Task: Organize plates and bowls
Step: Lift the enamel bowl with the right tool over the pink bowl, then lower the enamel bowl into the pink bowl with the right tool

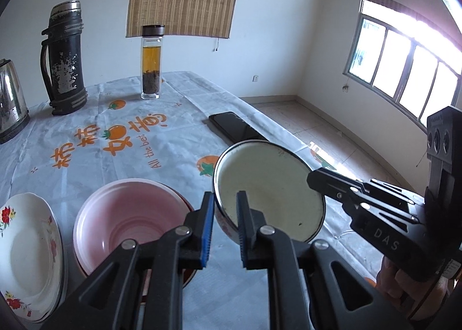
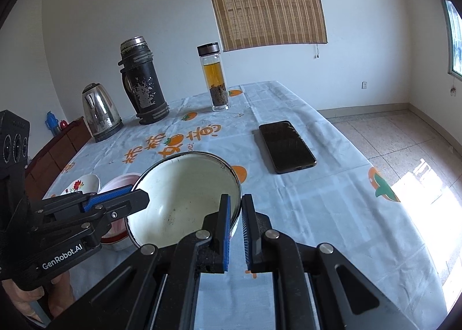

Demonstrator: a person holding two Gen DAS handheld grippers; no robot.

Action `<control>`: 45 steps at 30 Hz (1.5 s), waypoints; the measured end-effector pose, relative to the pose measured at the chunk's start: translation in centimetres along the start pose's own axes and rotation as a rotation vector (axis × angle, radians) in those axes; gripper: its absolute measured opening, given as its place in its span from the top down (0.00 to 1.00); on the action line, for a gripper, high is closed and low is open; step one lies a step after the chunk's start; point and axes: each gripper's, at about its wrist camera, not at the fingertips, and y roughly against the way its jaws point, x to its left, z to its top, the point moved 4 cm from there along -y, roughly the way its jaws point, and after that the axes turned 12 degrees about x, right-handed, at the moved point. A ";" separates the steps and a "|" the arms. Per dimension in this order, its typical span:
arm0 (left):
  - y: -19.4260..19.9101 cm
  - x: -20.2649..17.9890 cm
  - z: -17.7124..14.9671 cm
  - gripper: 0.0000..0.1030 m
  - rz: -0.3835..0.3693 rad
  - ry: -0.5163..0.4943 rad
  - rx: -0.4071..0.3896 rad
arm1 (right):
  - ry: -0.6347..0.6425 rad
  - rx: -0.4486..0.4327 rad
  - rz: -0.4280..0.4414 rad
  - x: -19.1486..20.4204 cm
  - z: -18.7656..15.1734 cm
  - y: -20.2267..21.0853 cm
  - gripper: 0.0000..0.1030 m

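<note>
Tablecloth (image 1: pixel 86 116); enamel bowl (image 1: pixel 268 191) mouth-up, tilted.

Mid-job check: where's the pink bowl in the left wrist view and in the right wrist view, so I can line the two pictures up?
Left wrist: pink bowl at lower left, between the floral plate and the enamel bowl.
Right wrist: pink bowl at left of centre, mostly hidden behind the left gripper and the enamel bowl.
Shared landmark: the glass tea bottle at the table's far end.

Left of my jaws the pink bowl (image 1: pixel 127 223) and flowered plate (image 1: pixel 29 252) crowd the near cloth. Ahead the phone (image 2: pixel 286 146) lies flat; beyond it the tea bottle (image 2: pixel 215 78), flask (image 2: pixel 143 84) and kettle (image 2: pixel 99 111) block the far edge, with bare tablecloth (image 2: pixel 332 214) to my right
</note>
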 end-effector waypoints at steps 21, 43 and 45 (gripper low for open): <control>6.5 6.6 0.0 0.88 0.027 0.105 -0.130 | 0.127 -0.049 0.047 8.8 2.6 1.3 0.91; 4.7 9.9 -0.9 0.88 0.045 0.197 -0.059 | 0.145 0.049 0.053 11.1 1.8 -2.4 0.91; 4.4 10.1 -1.0 0.88 0.047 0.203 -0.051 | 0.148 0.054 0.051 11.2 1.6 -2.6 0.91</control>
